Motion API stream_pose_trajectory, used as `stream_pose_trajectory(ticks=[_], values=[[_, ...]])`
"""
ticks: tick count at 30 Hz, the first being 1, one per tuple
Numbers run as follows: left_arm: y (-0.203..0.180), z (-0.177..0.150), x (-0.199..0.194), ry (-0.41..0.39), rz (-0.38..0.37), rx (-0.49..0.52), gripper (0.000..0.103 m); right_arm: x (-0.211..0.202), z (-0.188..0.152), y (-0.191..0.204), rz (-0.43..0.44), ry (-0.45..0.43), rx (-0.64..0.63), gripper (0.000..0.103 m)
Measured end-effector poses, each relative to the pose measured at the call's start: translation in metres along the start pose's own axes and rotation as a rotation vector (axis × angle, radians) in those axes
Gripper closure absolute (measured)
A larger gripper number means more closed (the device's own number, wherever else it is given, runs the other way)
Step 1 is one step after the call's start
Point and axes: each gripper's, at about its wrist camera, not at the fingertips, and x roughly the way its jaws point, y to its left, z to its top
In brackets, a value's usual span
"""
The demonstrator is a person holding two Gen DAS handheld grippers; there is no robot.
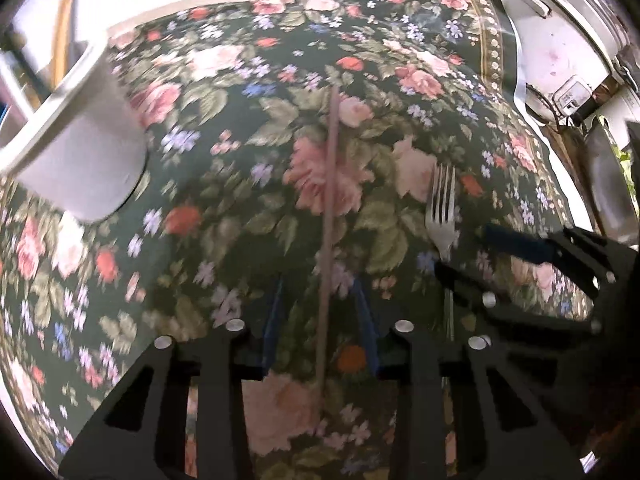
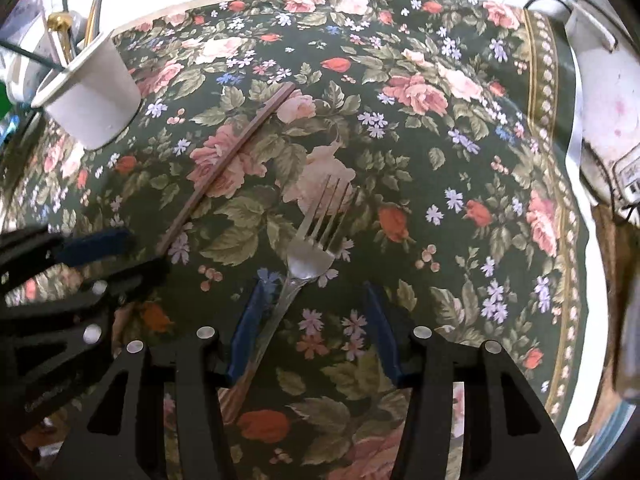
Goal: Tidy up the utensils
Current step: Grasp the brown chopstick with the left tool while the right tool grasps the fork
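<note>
A brown chopstick (image 1: 329, 216) lies on the floral tablecloth and runs between the open jaws of my left gripper (image 1: 320, 320); it also shows in the right wrist view (image 2: 226, 164). A silver fork (image 2: 316, 236) with a wooden handle lies on the cloth, its neck between the open jaws of my right gripper (image 2: 316, 320), close to the left finger. The fork also shows in the left wrist view (image 1: 442, 208). A white cup (image 1: 80, 152) stands at the far left and also appears in the right wrist view (image 2: 90, 96). The grippers sit side by side.
A white appliance (image 1: 568, 40) with a cord stands at the back right, off the cloth; it shows in the right wrist view (image 2: 604, 104) too. Clutter stands behind the cup (image 2: 56, 36). The cloth's patterned border (image 2: 556, 184) runs along the right.
</note>
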Motion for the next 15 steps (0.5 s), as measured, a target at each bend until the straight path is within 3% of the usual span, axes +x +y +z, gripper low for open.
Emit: stream_pose_trajectory(ticks=[3,6,9,15], values=[[-0.005,0.012,0.006,-0.010,0.005,0.027,0.080,-0.003,-0.003,-0.004,-0.063,-0.012,-0.018,0.059],[-0.008,0.018,0.010,-0.015,0.012,0.047,0.090,-0.004,-0.007,-0.022,-0.071,0.004,0.006,0.059],[-0.010,0.019,0.011,-0.005,-0.004,0.054,0.099,-0.003,-0.014,-0.046,-0.036,0.033,0.074,0.059],[-0.018,0.005,0.008,0.035,-0.059,0.075,0.099,-0.004,-0.012,-0.077,0.062,0.054,0.185,0.059]])
